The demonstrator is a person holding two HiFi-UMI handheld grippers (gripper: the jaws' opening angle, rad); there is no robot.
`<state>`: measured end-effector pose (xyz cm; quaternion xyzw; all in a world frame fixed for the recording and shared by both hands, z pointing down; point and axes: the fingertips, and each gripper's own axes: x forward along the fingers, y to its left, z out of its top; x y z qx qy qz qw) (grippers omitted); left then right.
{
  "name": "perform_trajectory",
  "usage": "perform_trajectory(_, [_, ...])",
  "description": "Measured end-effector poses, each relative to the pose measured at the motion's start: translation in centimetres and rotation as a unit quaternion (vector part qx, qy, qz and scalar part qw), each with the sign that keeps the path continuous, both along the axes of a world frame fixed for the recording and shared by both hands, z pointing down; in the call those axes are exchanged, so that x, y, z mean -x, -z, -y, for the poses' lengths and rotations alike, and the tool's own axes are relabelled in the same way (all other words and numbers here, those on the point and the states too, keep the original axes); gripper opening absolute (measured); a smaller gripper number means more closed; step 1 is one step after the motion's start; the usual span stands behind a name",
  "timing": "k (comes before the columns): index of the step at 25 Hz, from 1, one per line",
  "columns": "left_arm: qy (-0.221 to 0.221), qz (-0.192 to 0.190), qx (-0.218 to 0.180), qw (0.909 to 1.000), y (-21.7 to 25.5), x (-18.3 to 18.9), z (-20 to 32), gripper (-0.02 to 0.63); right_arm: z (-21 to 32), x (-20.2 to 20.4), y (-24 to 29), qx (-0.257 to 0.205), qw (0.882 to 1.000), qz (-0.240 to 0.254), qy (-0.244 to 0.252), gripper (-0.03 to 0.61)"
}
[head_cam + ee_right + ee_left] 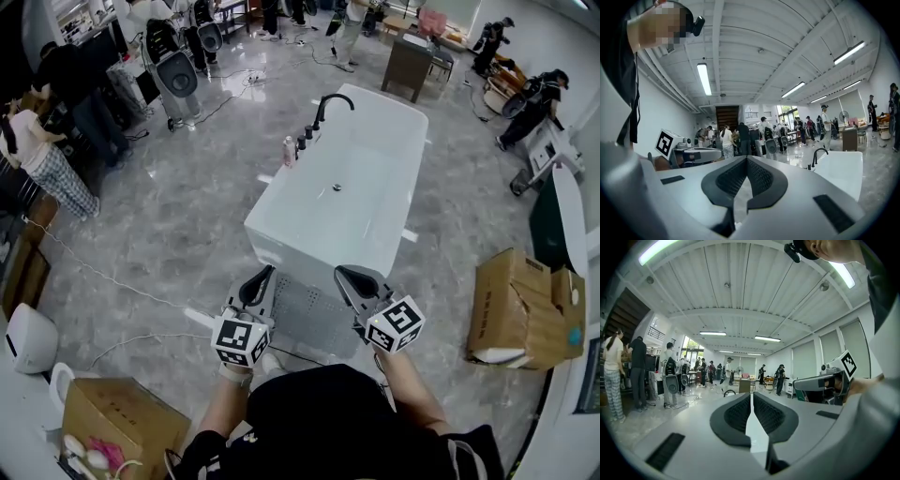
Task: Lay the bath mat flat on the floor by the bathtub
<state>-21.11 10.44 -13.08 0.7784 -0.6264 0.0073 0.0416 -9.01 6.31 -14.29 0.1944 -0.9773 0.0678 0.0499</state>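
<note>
At the bottom centre of the head view a person stands holding a tool in each hand, each carrying a cube of black-and-white square markers. The left hand-held gripper (261, 278) has its jaws pressed together with nothing between them. The right hand-held gripper (349, 277) is likewise closed and empty. Both point roughly level, out over the floor.

Between and just below them lies the bath mat (314, 319), a grey rectangle with a dotted texture. It looks spread flat on the glossy marbled floor (178, 216), just beside the near end of the white bathtub (281, 202). Whether it touches the tub's base cannot be told.

The mat is probably light, soft and limp, so it would sag if lifted at one point. Pinching two corners of one edge should keep it spread. On so polished a floor it may slide.

Further up, a black tap (330, 103) and a small bottle (289, 150) sit on the tub's rim. A cardboard box (520, 305) at right carries dark print too small to read. No other writing is legible. People stand in the distance.
</note>
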Motion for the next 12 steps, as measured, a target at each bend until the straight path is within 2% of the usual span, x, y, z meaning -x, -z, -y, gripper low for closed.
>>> perform_trajectory(12, [-0.018, -0.004, -0.002, 0.9998, 0.3, -1.4, -0.1, 0.02, -0.6, -0.7, 0.3, -0.015, 1.0, -0.004, -0.006, 0.025])
